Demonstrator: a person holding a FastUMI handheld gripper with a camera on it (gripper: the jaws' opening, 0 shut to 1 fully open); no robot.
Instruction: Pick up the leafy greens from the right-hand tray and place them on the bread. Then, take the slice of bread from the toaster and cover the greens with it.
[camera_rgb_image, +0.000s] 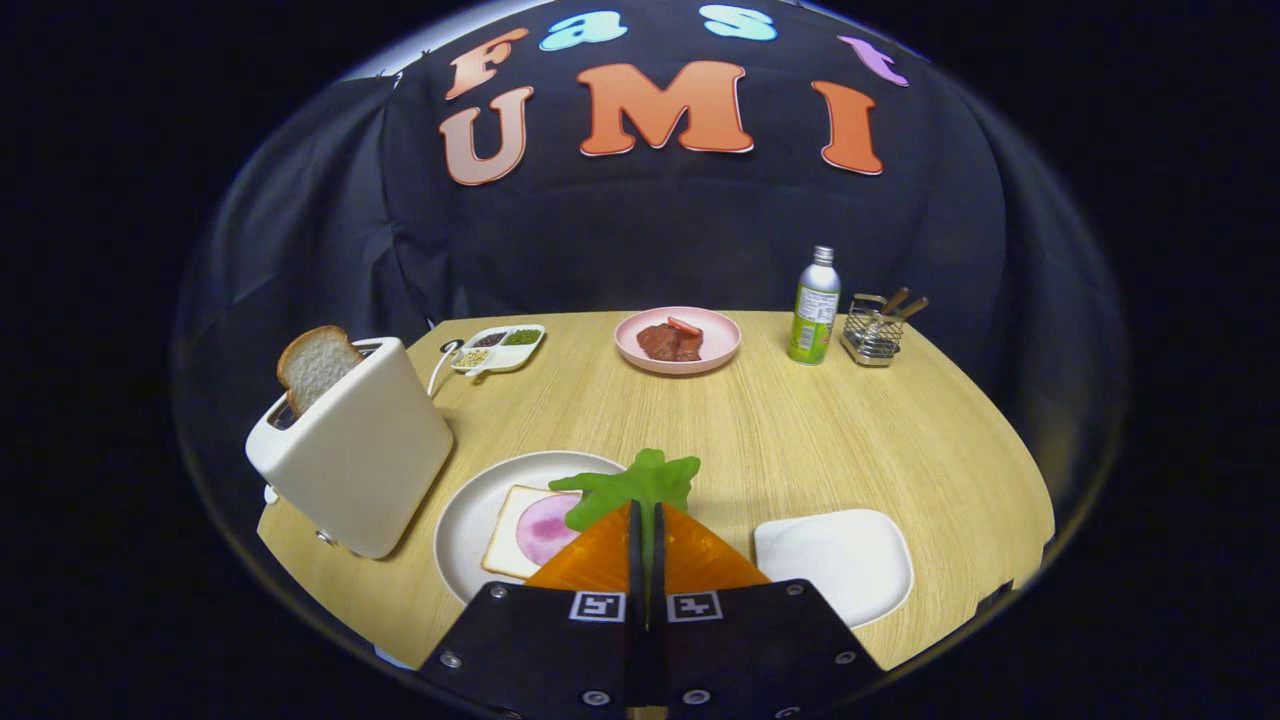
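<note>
Greens (635, 482) sit pinched between the closed fingers of the gripper (646, 520), carried from the right-hand tray (840, 560) toward the bread (508, 535) on the plate (470, 520), needing a short leftward shift before release.

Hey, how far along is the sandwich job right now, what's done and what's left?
Done: the leafy greens are off the white tray. In hand: the gripper is shut on them, beside the bread with ham on the round plate, not yet laid down. Left: placing them, then moving the bread slice, standing in the toaster, on top.
</note>
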